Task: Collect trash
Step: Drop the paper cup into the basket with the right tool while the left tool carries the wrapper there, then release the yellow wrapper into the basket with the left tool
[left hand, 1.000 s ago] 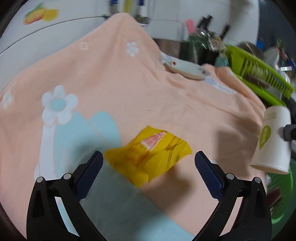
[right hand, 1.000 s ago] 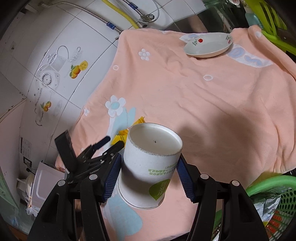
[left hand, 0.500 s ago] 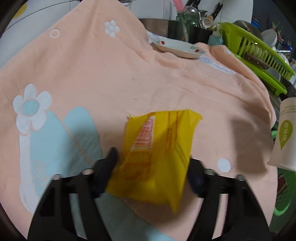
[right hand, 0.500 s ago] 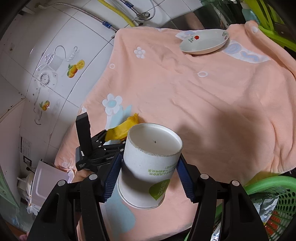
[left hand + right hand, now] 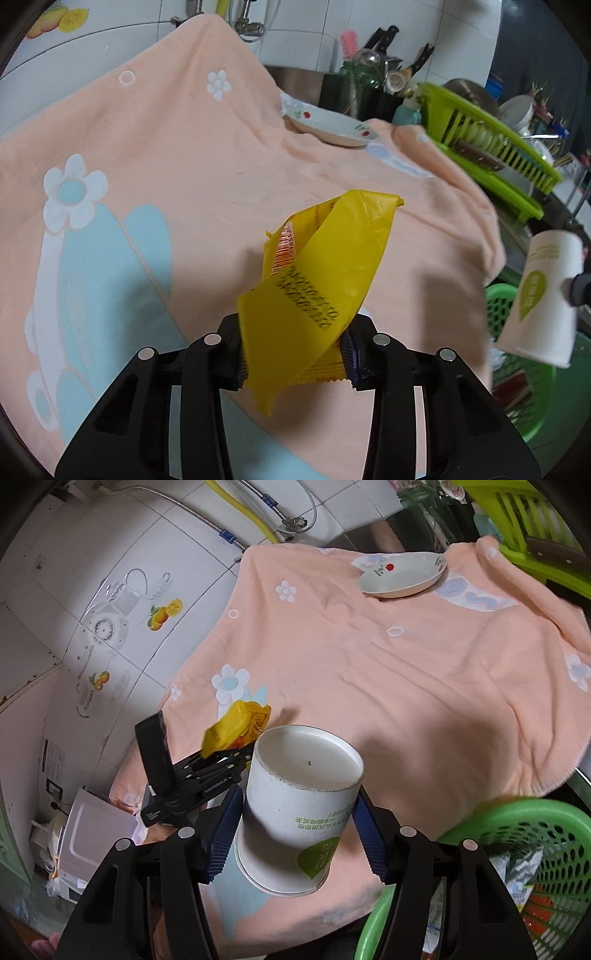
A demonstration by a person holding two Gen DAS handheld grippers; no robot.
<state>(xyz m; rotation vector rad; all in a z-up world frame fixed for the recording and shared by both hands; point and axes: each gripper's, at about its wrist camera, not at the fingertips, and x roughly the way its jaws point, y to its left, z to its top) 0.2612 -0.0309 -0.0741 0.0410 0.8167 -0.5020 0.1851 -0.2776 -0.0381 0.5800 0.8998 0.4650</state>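
My left gripper (image 5: 295,354) is shut on a crumpled yellow wrapper (image 5: 325,280) and holds it above the peach flowered cloth (image 5: 184,147). The wrapper also shows in the right wrist view (image 5: 236,727), sticking out of the left gripper (image 5: 236,755). My right gripper (image 5: 295,838) is shut on a white paper cup (image 5: 299,812) with a green leaf mark, held upside down. The cup shows at the right edge of the left wrist view (image 5: 543,299). A green trash basket (image 5: 517,812) holding some litter sits low at the right, just off the cloth's edge.
A white flowered dish (image 5: 402,576) rests on the cloth at the far side. A lime dish rack (image 5: 491,147) and a jar of utensils (image 5: 362,74) stand beyond it. A tiled wall with pipes (image 5: 258,517) is behind. A white appliance (image 5: 96,830) sits below left.
My left gripper closed on the yellow wrapper and lifted it off the cloth. The right gripper kept holding the cup and shifted slightly toward the basket.
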